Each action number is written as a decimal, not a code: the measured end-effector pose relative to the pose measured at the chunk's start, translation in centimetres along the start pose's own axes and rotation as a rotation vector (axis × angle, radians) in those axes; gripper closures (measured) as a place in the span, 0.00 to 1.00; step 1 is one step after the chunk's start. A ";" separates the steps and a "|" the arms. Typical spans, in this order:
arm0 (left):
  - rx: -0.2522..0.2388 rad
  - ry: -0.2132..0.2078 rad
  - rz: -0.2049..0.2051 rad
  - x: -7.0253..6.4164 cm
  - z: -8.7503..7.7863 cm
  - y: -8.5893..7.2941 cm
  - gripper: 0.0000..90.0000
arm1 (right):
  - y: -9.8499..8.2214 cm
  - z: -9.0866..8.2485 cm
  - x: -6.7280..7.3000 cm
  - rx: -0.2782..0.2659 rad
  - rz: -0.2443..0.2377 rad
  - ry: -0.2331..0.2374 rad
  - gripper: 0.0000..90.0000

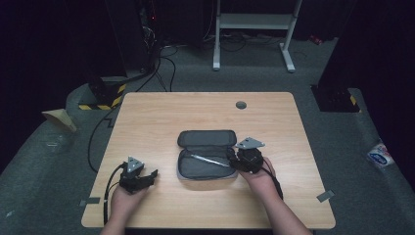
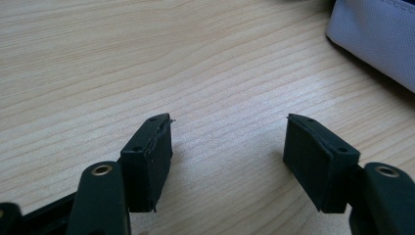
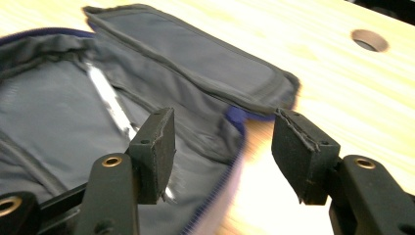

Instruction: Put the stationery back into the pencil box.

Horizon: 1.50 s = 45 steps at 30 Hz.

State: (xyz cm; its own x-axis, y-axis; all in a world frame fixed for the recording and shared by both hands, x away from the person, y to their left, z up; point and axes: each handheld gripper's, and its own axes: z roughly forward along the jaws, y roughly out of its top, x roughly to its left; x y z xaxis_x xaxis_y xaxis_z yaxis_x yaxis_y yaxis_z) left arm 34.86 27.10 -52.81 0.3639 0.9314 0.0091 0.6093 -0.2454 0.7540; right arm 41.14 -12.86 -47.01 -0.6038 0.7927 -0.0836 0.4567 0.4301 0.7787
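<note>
While the grey pencil case (image 1: 206, 155) lies unzipped near the middle of the surface (image 1: 161, 117), its lid flap folded back toward the far edge, a silvery pen (image 1: 211, 160) rests slantwise inside the open tray. At the case's right-hand end sits the right gripper (image 1: 238, 160), its jaws standing apart with nothing between them; in the right gripper view they straddle the case's rim and zip edge, one jaw over the lining, the other over bare wood, and the blur there hints the hand is in motion. Well off to the left of the case, the left gripper (image 1: 152, 174) rests low over the surface, jaws wide apart and holding nothing. My guess is the pen has gone in and closing the case is the job at hand. To do that well, the right gripper should clear the rim without dragging the fabric, and the left could come across to steady the near corner so the case does not slide when the flap is brought over.
</note>
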 end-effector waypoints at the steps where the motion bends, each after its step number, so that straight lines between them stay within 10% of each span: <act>1: 0.000 0.000 0.000 0.0 0.0 0.0 0.39 | -0.2 -0.1 -0.2 -0.001 0.002 -0.006 0.46; 27: 0.000 0.004 -0.003 -0.1 0.0 0.0 0.39 | -9.6 -2.7 -6.6 0.089 0.164 -0.164 0.42; 45: -0.002 0.005 0.000 -0.2 -0.1 -0.1 0.39 | -10.0 -3.1 -7.1 0.090 0.214 -0.146 0.39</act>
State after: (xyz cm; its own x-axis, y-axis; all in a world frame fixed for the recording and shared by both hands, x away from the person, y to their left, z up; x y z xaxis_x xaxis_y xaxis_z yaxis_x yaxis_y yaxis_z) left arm 34.61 26.98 -52.82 0.3603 0.9327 0.0124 0.6076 -0.2448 0.7556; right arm 38.83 -24.08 -52.31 -0.3899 0.9207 -0.0166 0.6244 0.2776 0.7301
